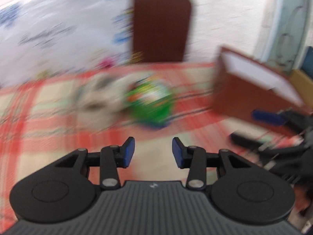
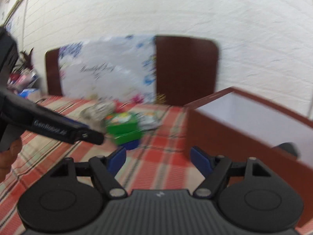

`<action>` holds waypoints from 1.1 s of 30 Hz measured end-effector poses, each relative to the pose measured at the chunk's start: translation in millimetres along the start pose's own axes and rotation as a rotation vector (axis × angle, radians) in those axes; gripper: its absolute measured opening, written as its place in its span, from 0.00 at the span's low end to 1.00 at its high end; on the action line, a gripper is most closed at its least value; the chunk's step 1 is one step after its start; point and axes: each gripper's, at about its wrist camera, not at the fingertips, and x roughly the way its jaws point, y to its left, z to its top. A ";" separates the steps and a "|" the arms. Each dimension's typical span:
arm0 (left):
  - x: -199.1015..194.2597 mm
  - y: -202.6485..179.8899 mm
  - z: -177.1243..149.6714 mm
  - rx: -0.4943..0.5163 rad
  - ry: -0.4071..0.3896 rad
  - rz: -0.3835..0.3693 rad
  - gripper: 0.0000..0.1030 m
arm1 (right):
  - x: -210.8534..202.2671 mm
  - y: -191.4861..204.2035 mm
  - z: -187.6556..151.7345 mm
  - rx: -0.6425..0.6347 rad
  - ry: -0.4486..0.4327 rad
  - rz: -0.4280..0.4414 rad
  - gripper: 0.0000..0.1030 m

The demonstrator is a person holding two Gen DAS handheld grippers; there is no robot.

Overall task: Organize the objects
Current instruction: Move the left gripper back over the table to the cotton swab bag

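Both views are motion-blurred. A green packet (image 1: 149, 102) lies on the red checked tablecloth (image 1: 49, 121), next to a pale blurred object (image 1: 99, 98). My left gripper (image 1: 153, 152) is open and empty, a short way in front of the green packet. In the right wrist view the green packet (image 2: 123, 127) sits mid-table with a pale object (image 2: 99, 109) behind it. My right gripper (image 2: 158, 161) is open and empty beside the brown open box (image 2: 225, 135). The left gripper's body (image 2: 58, 129) reaches in from the left.
The brown box with a white inside (image 1: 252, 94) stands on the right of the table. A white floral bag (image 2: 105, 68) and dark brown chair backs (image 2: 185, 66) stand behind the table, against a white brick wall. Clutter (image 2: 23, 82) lies at the far left.
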 end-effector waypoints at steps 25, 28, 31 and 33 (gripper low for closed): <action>-16.1 116.9 -64.9 -0.142 -0.153 0.191 0.59 | 95.1 102.3 65.8 -0.111 0.053 0.141 0.26; -15.2 115.0 -64.4 -0.129 -0.146 0.199 0.60 | 57.0 86.6 47.8 -0.008 0.065 0.175 0.26; -14.3 111.8 -63.5 -0.111 -0.136 0.210 0.61 | 29.8 70.9 19.4 0.105 0.119 0.206 0.26; -14.3 109.8 -61.2 -0.101 -0.120 0.214 0.63 | 22.9 54.2 -1.0 0.211 0.177 0.233 0.26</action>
